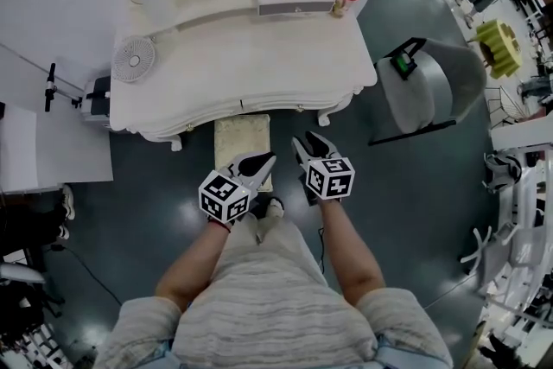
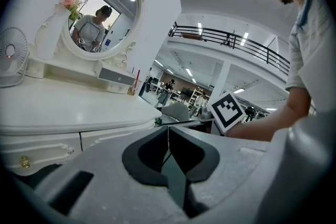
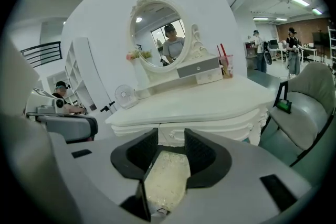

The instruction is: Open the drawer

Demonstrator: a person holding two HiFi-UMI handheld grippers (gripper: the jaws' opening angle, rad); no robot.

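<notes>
Stool (image 1: 242, 138) shows in head and right gripper views, not left's; left tongs (image 2: 168, 136) clenched empty, right tongs (image 3: 171, 136) released.

White carved drawer (image 3: 173, 134), closed, flush in dressing table (image 3: 210, 107) front, centre

The cushioned stool (image 1: 241, 136) stood before the table's (image 1: 259, 73) middle, below its front edge — directly ahead of the left hand-held gripper (image 1: 268, 160) and just beside the right hand-held gripper (image 1: 304, 139). Bare floor (image 1: 147, 186) lay open either side of it; a grey chair (image 1: 432, 86) stood near the table's right end
</notes>
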